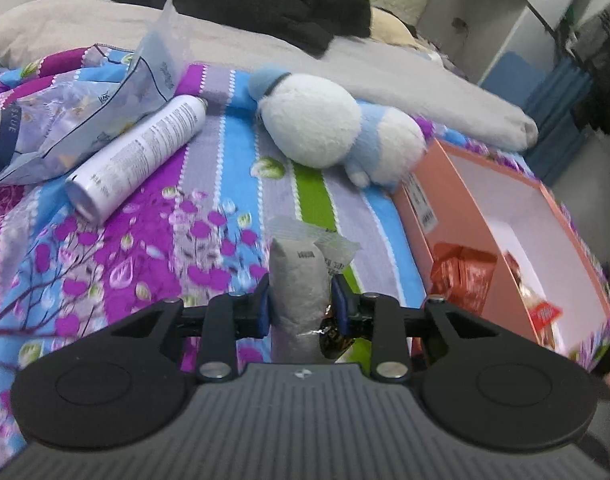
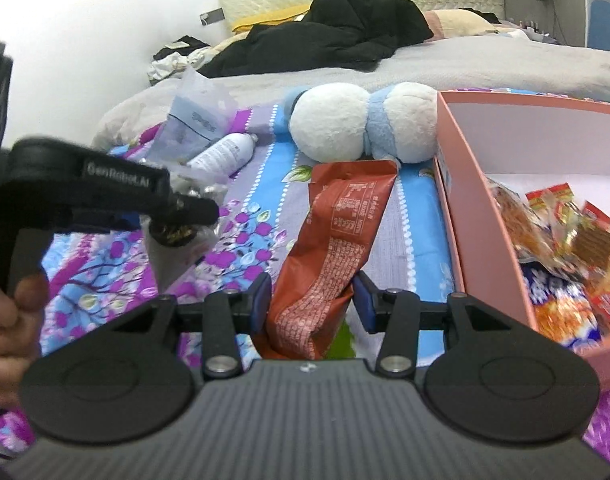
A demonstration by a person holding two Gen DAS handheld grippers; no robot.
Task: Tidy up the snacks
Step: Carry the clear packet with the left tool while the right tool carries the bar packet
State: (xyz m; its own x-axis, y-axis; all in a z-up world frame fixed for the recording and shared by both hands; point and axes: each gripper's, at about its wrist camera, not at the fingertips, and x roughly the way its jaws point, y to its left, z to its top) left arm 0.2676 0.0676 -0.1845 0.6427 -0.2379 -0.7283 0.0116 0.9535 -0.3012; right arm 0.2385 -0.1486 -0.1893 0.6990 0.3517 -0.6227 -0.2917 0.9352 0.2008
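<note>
From the left wrist camera, the left gripper [image 1: 300, 304] has its blue pads clamped on a silver-grey snack packet [image 1: 299, 284] that stands up between them, above a floral bedspread [image 1: 209, 184]; the small print on the packet is too blurred to read. A pink box [image 1: 457, 208] lies to the right with red snack packs [image 1: 463, 276] inside. A white spray can [image 1: 141, 152] lies on its side left of centre, its label text too small to make out. Beside it sits a pale tissue pack [image 1: 85, 120]; only the letters "SSUE" can be read. A white and blue plush toy [image 1: 337, 128] lies behind.

From the right wrist camera, the right gripper [image 2: 312, 298] is closed on a red-brown snack bag [image 2: 337, 240], its white printing unreadable. The pink box [image 2: 465, 208] just to the right holds a pile of mixed snacks [image 2: 565, 248]. At left, a hand [image 2: 9, 312] holds the other gripper's handle, whose side reads "GenRobot.AI".
</note>
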